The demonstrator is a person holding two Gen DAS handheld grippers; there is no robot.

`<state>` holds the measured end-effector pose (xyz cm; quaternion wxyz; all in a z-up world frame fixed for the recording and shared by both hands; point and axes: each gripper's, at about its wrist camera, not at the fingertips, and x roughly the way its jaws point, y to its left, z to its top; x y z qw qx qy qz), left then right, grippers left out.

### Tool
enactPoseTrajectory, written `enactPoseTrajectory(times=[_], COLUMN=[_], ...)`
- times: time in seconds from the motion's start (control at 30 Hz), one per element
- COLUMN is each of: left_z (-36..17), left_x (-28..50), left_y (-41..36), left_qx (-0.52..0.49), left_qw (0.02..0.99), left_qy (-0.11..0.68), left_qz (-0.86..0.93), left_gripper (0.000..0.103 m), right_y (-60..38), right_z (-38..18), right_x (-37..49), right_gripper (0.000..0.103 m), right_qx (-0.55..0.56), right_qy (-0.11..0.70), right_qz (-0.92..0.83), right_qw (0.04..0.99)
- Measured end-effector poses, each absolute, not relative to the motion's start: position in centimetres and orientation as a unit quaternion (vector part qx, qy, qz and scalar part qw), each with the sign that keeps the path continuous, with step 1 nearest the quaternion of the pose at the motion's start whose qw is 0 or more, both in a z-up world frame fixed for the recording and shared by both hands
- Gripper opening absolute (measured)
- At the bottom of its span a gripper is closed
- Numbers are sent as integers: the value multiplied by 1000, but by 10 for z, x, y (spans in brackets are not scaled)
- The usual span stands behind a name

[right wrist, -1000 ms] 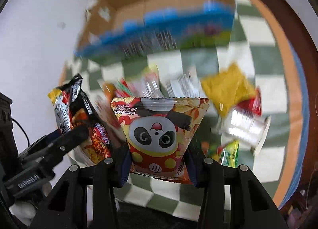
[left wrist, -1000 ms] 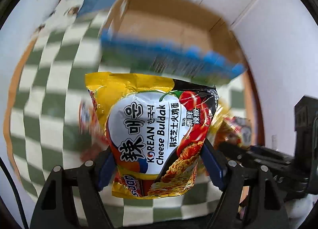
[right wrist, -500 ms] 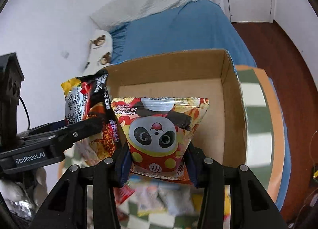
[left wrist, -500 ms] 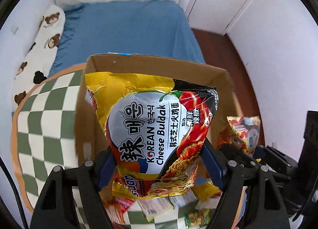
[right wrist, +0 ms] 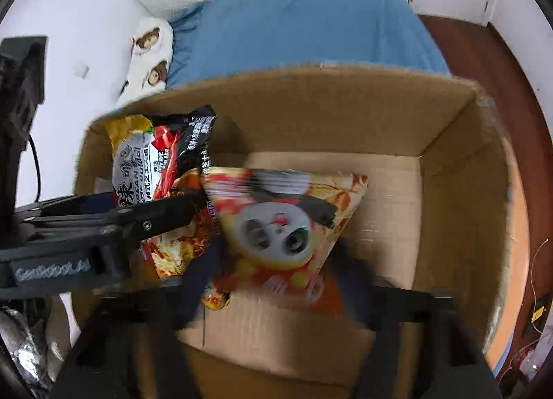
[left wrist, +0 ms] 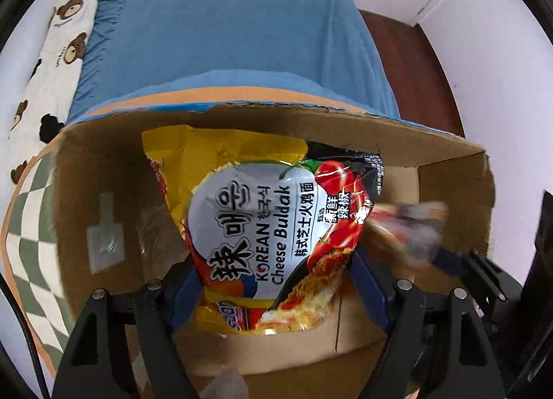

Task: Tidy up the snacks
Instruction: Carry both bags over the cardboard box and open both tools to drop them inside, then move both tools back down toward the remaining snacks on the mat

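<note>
— Blue-padded left gripper (left wrist: 274, 290): status?
— Jaws easing apart, pads against the Cheese Buldak noodle packet (left wrist: 273, 226), which hangs inside the cardboard box (left wrist: 103, 170).
— Right gripper (right wrist: 276, 274)?
— Jaws opening; the blurred panda snack bag (right wrist: 283, 222) sits between them, over the box floor.
— Beyond?
— Checked cloth (left wrist: 31, 226) under the box, then a blue bed (left wrist: 224, 22).

The cardboard box (left wrist: 103, 191) stands on a round table w/ a green-white checked cloth (left wrist: 24, 226) and an orange rim (rim shows also at right of the box in the right wrist view). Behind the table is a bed w/ blue sheet (right wrist: 293, 25); a bear-print pillow (left wrist: 52, 53) lies on it.
</note>
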<state>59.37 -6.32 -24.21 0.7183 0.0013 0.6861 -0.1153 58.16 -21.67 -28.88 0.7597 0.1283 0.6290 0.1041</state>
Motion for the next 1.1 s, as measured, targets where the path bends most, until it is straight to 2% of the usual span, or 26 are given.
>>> enactPoseTrajectory(times=[0.13, 0.37, 1.1], left_z=[-248, -228, -125], left_x=[598, 583, 452], left_y=[-61, -61, -54], left_qx=[2, 17, 21], left_qw=[726, 759, 850], left_qy=[680, 645, 524], left_qz=[-104, -88, -54], left_gripper=[82, 82, 82], right_y=[-221, -225, -226], right_z=[-304, -302, -189], right_x=[593, 585, 454], right_gripper=[94, 94, 94], right_qx=[126, 120, 71], right_qy=[636, 632, 534], right_qz=[89, 79, 24], right_qw=[756, 761, 842])
